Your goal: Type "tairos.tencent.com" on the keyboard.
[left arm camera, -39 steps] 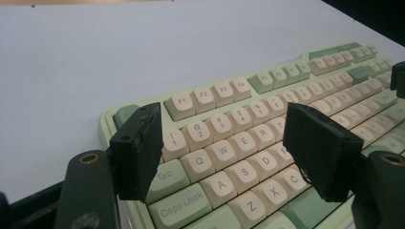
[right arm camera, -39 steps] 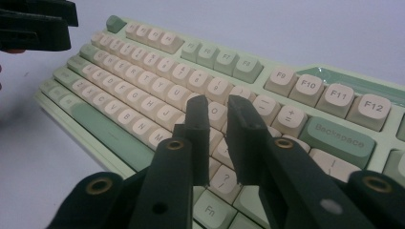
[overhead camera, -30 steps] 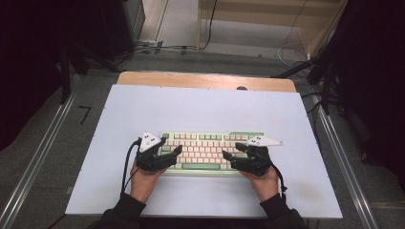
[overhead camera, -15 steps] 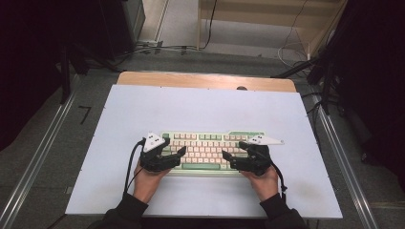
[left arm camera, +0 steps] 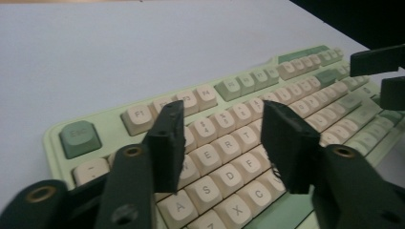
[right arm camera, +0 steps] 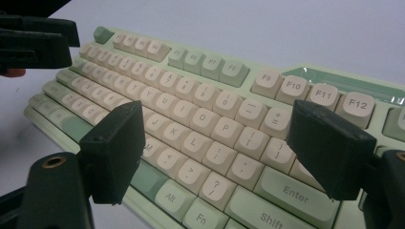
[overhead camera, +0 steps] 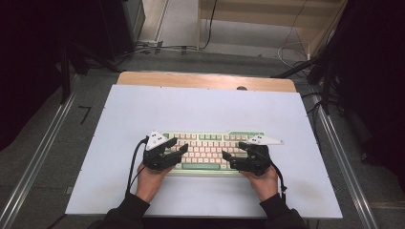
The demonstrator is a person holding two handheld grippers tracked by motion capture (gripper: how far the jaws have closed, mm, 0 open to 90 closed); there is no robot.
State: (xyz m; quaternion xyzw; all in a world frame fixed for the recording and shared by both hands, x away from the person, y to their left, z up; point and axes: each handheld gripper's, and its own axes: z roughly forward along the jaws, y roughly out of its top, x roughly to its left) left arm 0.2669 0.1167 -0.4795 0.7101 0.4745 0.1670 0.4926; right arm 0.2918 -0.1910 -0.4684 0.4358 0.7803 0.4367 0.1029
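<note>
From above, a pale green keyboard (overhead camera: 210, 150) with cream keys lies flat near the front of the matte white worktop (overhead camera: 200, 107); the left hand-held gripper (overhead camera: 184, 149) and right hand-held gripper (overhead camera: 225, 156) hover over its two ends, the left one nearer the keys than a second ago. In the left gripper view its blocky black jaws have just been narrowing, unclenched, nothing between them; in the right gripper view the jaws stand wide, released, above the keys.

A pale green keyboard (overhead camera: 212, 150) with cream keycaps and a few darker green keys lies flat on the white table, its left end under the left gripper (overhead camera: 177, 151), its right end under the right gripper (overhead camera: 228, 158).
</note>
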